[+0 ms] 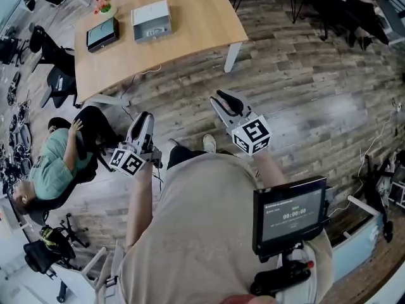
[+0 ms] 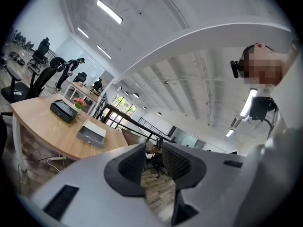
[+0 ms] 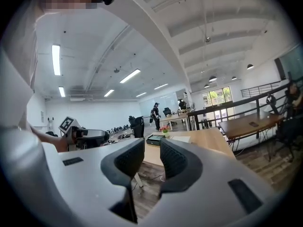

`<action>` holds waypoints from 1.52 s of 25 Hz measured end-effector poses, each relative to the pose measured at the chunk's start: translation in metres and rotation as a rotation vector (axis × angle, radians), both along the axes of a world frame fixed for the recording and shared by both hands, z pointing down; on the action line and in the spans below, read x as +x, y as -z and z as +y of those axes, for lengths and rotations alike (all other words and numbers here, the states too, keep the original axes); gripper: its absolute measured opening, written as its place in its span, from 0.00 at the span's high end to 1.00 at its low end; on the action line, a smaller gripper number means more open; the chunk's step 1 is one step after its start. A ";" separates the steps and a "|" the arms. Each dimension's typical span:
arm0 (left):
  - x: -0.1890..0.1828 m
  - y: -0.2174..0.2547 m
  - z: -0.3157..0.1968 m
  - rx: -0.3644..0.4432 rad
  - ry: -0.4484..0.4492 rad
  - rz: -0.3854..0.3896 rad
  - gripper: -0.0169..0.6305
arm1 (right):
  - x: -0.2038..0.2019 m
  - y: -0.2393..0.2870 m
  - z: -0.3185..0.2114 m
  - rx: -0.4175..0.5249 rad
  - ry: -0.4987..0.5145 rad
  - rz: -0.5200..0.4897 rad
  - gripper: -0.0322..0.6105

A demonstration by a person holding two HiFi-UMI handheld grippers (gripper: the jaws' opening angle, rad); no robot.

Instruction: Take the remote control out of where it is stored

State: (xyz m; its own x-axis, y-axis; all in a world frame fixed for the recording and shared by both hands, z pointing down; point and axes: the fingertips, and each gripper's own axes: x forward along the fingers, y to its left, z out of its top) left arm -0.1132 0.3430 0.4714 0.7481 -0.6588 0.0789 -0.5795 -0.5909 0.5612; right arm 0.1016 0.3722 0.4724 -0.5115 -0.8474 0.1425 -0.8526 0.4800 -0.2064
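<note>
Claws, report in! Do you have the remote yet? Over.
Both empty: left claw and right claw slightly apart. No remote in sight; grey box and black case on far table. Only open floor between. Over.

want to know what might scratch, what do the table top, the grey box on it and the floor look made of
Table top: light wood or wood laminate, matt, faint grain.
Grey box: painted metal or plastic, smooth pale shell; too small to tell which.
Floor: wood-look planks, brown-grey, soft sheen where light reflects; real timber or vinyl unclear.
</note>
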 end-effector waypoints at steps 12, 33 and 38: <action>-0.015 -0.010 -0.004 -0.029 0.027 0.000 0.81 | -0.016 -0.017 -0.019 -0.019 0.031 0.000 0.81; -0.068 -0.022 -0.165 -0.096 -0.029 0.036 0.97 | -0.076 -0.021 -0.168 -0.069 -0.005 0.040 0.81; -0.090 -0.021 -0.205 -0.101 -0.048 0.069 0.97 | -0.098 -0.015 -0.212 -0.068 0.003 0.066 0.81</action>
